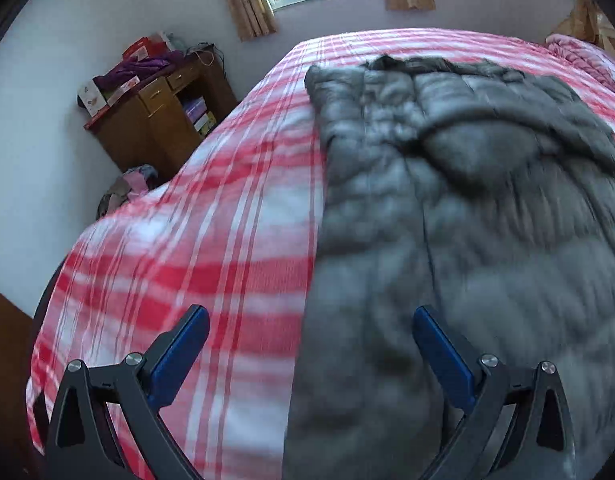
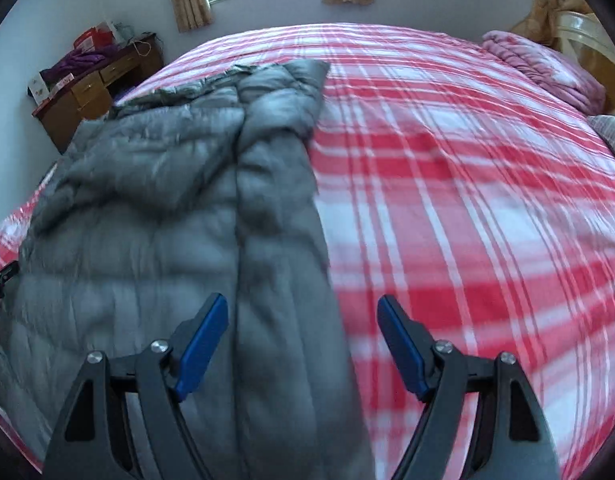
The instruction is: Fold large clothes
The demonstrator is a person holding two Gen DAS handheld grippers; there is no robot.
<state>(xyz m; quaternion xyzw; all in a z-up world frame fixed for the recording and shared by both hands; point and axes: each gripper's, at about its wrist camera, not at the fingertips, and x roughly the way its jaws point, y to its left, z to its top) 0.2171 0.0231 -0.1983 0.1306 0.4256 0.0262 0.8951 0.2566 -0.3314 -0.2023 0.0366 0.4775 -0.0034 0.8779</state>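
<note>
Grey puffer jacket (image 1: pixel 447 184) lies lengthwise on red-plaid bed (image 1: pixel 227 184), filling right half of left wrist frame, left half of right wrist frame. I see sleeves apparently folded inward. Left gripper (image 1: pixel 311 336) spread wide, empty, over jacket's left edge. Right gripper (image 2: pixel 303 328) likewise released over right edge. Next, I judge: pinch near hem corners, fold toward collar.
</note>
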